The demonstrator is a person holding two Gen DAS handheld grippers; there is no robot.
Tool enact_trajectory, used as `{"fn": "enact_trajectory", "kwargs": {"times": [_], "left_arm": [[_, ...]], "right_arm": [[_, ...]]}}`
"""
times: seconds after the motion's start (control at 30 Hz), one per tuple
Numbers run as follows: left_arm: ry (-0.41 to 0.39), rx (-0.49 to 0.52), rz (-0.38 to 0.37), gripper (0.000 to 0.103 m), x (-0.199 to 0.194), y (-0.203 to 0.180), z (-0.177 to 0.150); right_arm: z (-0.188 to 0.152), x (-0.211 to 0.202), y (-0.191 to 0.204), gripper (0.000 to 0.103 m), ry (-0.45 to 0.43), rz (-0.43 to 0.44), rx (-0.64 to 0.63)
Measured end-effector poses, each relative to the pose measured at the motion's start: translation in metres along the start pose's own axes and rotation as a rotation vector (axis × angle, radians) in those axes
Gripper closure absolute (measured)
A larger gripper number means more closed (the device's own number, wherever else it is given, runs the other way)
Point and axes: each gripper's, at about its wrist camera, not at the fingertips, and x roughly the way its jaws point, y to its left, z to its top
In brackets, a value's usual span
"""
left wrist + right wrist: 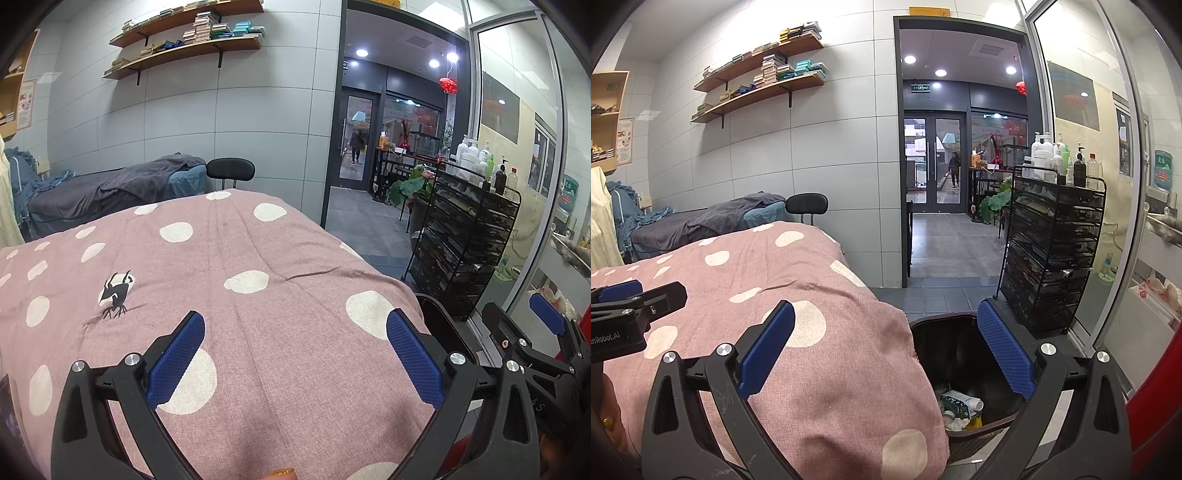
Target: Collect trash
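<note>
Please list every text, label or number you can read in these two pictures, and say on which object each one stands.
"enRobot.AI", cut off at the frame edge: on the left gripper.
"A S", faint letters: on the right gripper.
Green exit sign above the glass doors: too small to read.
Wall poster, water jug label, bottle labels: blurred, unreadable.

Both views forward — sharing bed (258, 295), seemingly.
</note>
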Motion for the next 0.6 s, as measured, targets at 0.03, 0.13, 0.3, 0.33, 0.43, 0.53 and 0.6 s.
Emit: {"fn": "enact_trajectory", "kwargs": {"times": [0.03,0.13,0.3,0.33,0.43,0.53,0.6], "left_arm": [[0.0,0.0,0.0,0.006,-0.0001,0.0001,0.0],[0.0,0.0,0.001,0.006,-0.0001,-0.0001,0.0001],[0.002,0.001,0.001,0.006,-0.0002,0.0001,-0.0001],[0.001,0.0,0.002,0.006,-0.0011,-0.0002,-0.0004],[0.001,0.0,0.001,0.006,-0.0011,-0.0002,-0.0003],[0.001,-0.001,0.001,0.006,-0.0014,0.0003,-0.0005],[0.001,0.0,0.002,0.006,-0.0012,-0.0001,-0.0004]], "right_arm": [[0.0003,0.0,-0.0001,0.006,0.0,0.001,0.0],[0.0003,-0.0001,-0.0001,0.006,-0.001,0.001,0.001],[0.0002,-0.0001,0.0011,0.006,0.002,0.001,0.001],[0.0001,-0.0007,0.0016,0.006,0.001,0.0,0.002],[0.0004,-0.001,0.0033,0.006,0.0,-0.001,0.003],[0.0005,-0.0012,0.0033,0.006,0.001,0.0,0.004],[0.0005,-0.0012,0.0032,0.006,-0.001,-0.001,0.003]]}}
